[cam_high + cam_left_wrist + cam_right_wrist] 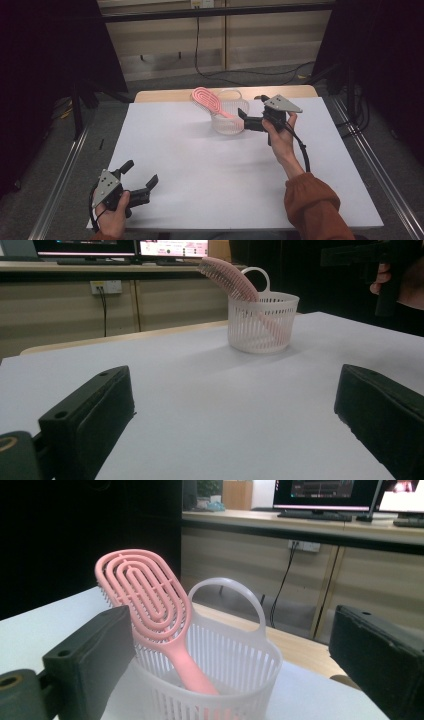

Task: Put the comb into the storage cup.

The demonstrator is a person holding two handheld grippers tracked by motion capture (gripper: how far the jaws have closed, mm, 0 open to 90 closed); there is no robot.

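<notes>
Leaning on the basket (230,118) rim, hairbrush (207,100); right gripper (245,119) seemingly just beside.

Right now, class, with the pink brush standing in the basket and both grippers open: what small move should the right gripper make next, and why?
Probably ease the right gripper back from the basket. The pink brush already stands inside, handle down, and the open jaws hold nothing, so the placing looks done.

My left gripper (235,425) is hovering wide open over the white table (210,390); ahead, a pink hairbrush (235,280) is leaning in a white basket (260,325).
</notes>
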